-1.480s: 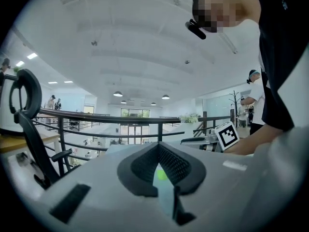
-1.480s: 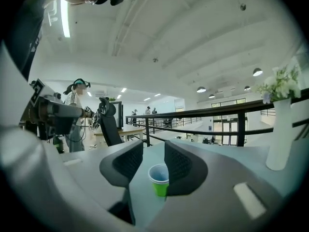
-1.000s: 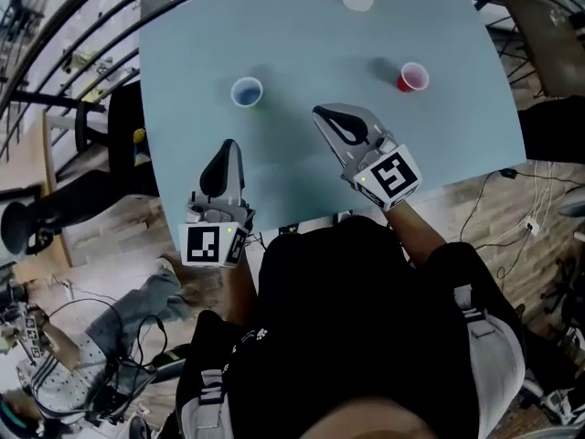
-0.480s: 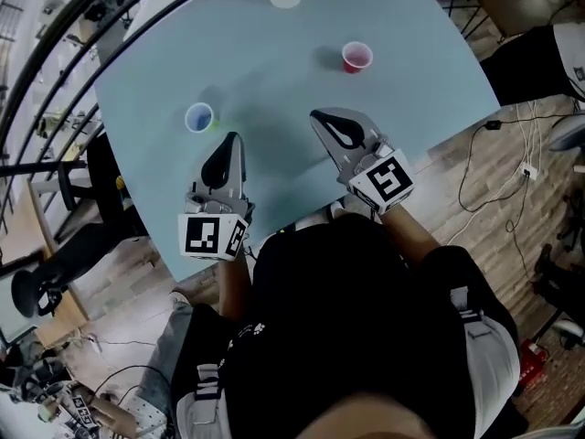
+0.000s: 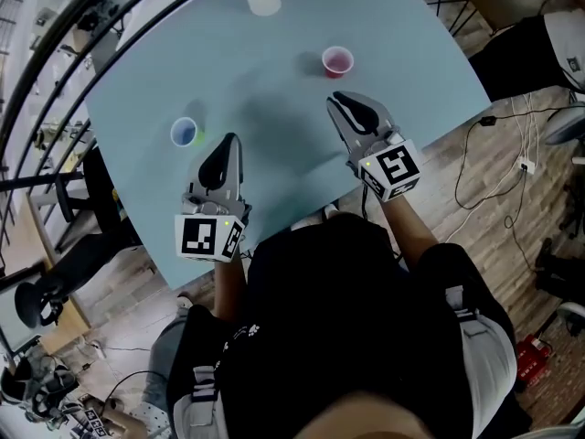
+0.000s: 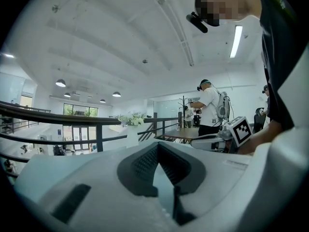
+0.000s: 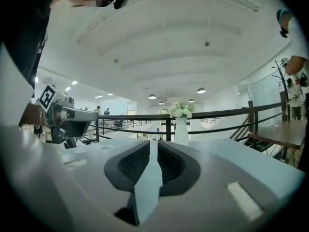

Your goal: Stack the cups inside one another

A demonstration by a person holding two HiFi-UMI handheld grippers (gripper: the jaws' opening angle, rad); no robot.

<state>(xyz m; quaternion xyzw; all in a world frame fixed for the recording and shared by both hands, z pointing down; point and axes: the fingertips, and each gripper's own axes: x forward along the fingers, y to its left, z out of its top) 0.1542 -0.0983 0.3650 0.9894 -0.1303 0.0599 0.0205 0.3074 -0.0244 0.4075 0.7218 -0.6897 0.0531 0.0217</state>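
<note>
Left gripper (image 5: pixel 228 141): jaws pressed together at the tips, nothing between them. It is held level over the near left part of the table (image 5: pixel 274 126).

Right gripper (image 5: pixel 337 102): jaws opening, with a narrow slit between the pads. Only the table top shows through the slit and no object is pinched. It hovers over the near right part of the table.

Containers:
- Blue cup (image 5: pixel 185 133): upright, mouth up, to the far left of the left gripper and apart from it. Its inside shows only blue. A green tinge lies at its right side; what that is cannot be told.
- Red cup (image 5: pixel 337 61): upright, mouth up, just beyond the right gripper's tips and not touching them. Its inside reads pale red; any contents are too small to judge.
- The two cups stand well apart, not stacked.
- Vase (image 7: pixel 181 129): white, at the far table edge, holding white flowers (image 7: pixel 181 111).

Hidden or unclear:
- In the head view the vase is cut off by the top border.
- Each gripper's own body fills the lower part of its view and hides the table surface, so neither cup shows there.
- The near table edge is covered by the person's black torso (image 5: pixel 356 327).
</note>
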